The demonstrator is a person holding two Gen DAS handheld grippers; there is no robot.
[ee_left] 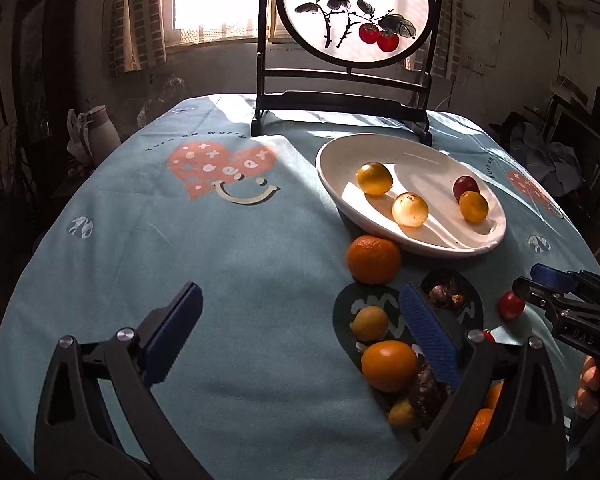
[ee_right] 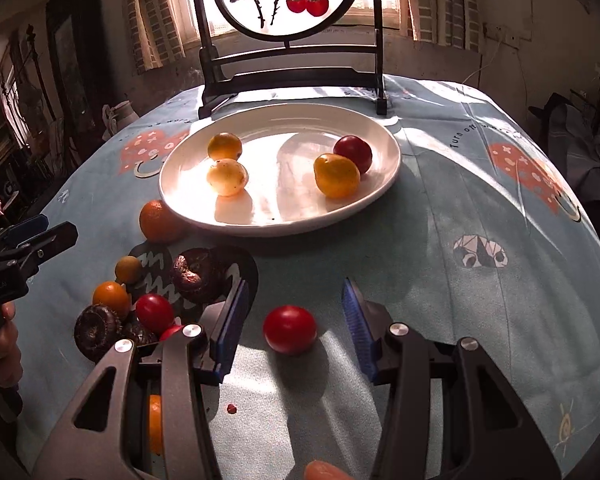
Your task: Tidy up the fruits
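My left tongs [ee_left: 296,340]: spread wide, empty.
My right tongs [ee_right: 294,320]: partly open around red tomato [ee_right: 290,329], pads not touching.
White plate [ee_right: 388,172]: far, four fruits.

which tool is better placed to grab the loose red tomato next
Right. The right tool already brackets the red tomato, pads apart. The left tool is open over bare cloth.

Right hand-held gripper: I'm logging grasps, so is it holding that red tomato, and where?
Nothing is held. The right hand-held gripper is open around the red tomato, which sits on the tablecloth clear of both pads.
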